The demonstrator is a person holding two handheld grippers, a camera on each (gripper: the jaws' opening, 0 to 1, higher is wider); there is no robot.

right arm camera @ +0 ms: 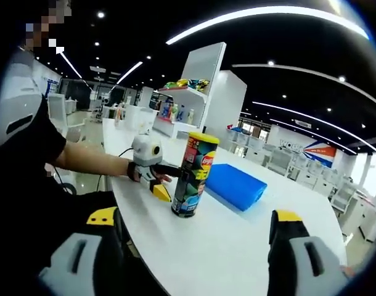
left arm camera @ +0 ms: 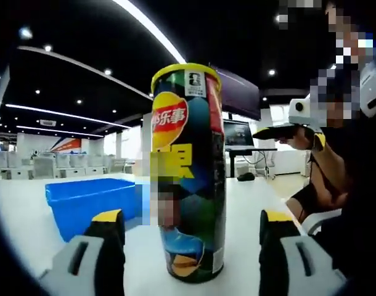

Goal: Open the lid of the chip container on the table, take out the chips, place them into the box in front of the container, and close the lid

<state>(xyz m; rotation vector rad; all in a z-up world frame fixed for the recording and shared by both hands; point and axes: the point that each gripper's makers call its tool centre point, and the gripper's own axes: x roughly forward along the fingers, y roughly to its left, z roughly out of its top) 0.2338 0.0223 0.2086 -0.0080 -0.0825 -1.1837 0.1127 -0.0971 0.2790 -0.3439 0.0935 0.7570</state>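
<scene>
On the white tabletop (right arm camera: 237,240), a tall yellow-lidded cardboard chip can (left arm camera: 188,172) was flanked, untouched, by the parted left tongs (left arm camera: 191,225); a blue plastic box (left arm camera: 89,203) was seen at its nine o'clock. The right tongs (right arm camera: 194,225) were held apart.

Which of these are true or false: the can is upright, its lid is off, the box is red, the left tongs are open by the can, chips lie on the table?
1. The can stands upright on the table. True.
2. Its lid is off. False: the yellow lid is on.
3. The box is red. False: it is blue.
4. The left tongs are open, one jaw on each side of the can. True.
5. Chips lie on the table. False: none are out.
</scene>
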